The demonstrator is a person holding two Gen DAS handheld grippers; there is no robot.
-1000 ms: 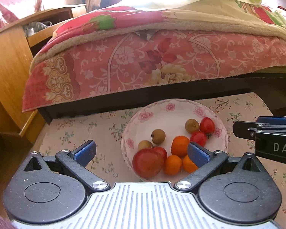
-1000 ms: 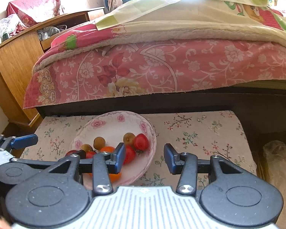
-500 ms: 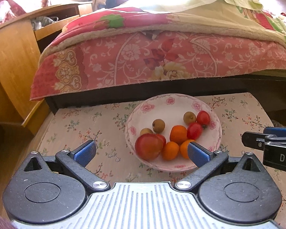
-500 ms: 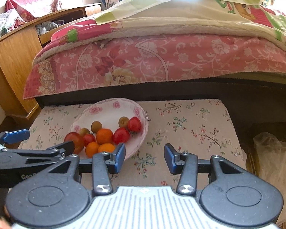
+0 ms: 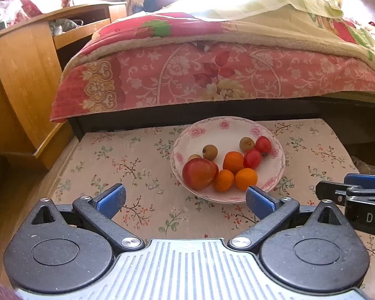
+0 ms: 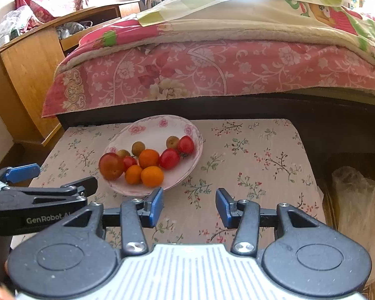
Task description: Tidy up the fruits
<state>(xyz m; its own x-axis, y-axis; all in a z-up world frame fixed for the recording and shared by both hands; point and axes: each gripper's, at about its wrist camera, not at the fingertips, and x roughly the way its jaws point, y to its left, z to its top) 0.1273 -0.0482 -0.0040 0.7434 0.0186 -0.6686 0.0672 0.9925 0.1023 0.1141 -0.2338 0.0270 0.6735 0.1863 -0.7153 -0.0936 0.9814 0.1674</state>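
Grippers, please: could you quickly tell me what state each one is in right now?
Left gripper: open, holding nothing.
Right gripper: open, holding nothing.

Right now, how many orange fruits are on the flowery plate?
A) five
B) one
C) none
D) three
D: the plate holds three orange fruits, one further back and two at the front, beside the big red fruit.
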